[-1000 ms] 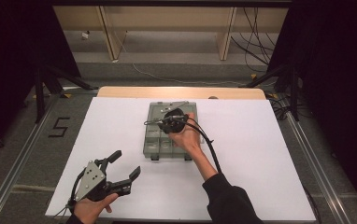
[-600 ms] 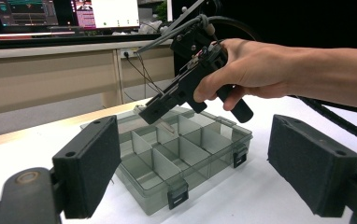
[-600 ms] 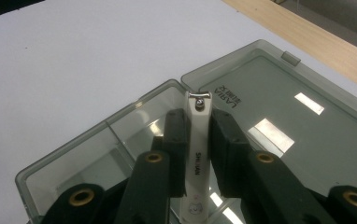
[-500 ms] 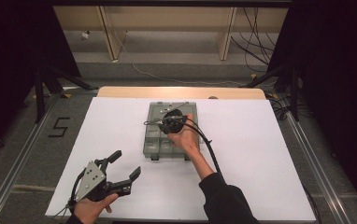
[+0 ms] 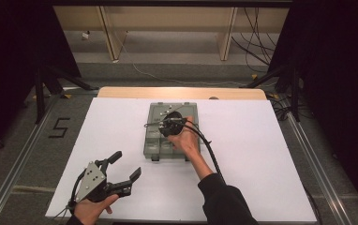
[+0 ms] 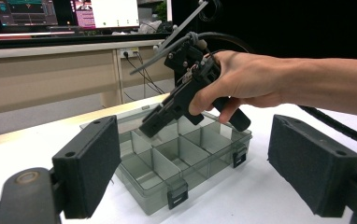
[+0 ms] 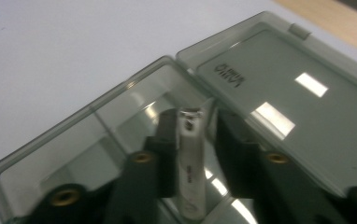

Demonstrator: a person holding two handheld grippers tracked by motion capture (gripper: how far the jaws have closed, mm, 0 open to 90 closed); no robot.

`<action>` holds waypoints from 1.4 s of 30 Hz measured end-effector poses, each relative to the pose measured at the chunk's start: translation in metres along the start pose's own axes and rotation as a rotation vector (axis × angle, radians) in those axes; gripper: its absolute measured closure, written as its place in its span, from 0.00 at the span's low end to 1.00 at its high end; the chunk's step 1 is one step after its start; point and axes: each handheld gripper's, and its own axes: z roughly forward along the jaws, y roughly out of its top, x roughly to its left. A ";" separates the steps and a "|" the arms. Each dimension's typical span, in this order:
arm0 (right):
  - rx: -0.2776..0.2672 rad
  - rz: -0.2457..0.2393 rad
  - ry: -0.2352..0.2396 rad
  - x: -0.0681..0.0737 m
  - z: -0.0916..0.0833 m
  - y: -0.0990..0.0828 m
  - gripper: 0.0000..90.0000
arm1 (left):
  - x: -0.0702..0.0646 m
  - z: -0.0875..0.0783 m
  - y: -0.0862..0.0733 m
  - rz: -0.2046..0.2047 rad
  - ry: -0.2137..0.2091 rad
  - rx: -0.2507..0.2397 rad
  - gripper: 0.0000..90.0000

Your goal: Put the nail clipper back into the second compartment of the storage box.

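Step in hand: placing a small item into the compartment box [image 5: 168, 133]; the right gripper [image 5: 164, 127] is tipped down into a far compartment, beside the open lid [image 7: 303, 107].

Item: a slim silvery-white metal piece [image 7: 189, 158], perhaps nail clippers (too blurred to be sure), standing between the right gripper's two jaws in the right gripper view, its far end down inside the compartment.

Right gripper state: its jaws have just been opening; the piece touches the one pad, while a gap shows on the other side, so I judge it released rather than gripped.

Left gripper state: the left gripper [image 5: 123, 172] has its jaws spread wide with nothing between them, held low over the near-left part of the white tabletop [image 5: 261, 140], well apart from the box.

Box: smoky transparent plastic, divided into compartments, two latches on its near edge, lying in the middle of the table; lid laid flat back.

Next move calls for: spreading the jaws clear of the piece, then lifting straight out without catching the dividers (the fit looks tight); afterwards the lid would likely need closing.

Writing, lid: embossed lettering [image 7: 229, 74], seen upside down and too soft to read.

Writing, floor: a "5" in black tape [image 5: 59, 127], left of the table.
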 end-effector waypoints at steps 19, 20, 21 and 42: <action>-0.113 -0.048 -0.017 0.004 -0.049 0.011 0.37 | 0.001 -0.001 0.000 0.014 0.009 0.017 0.18; -0.113 -0.048 -0.017 0.004 -0.049 0.011 0.37 | 0.001 -0.001 0.000 0.011 0.010 0.017 0.18; -0.120 -0.053 -0.015 0.005 -0.051 0.012 0.36 | 0.001 -0.001 0.000 0.008 0.011 0.018 0.18; -0.166 -0.118 -0.009 0.020 -0.087 0.013 0.32 | 0.001 0.000 0.000 0.019 0.001 0.008 0.18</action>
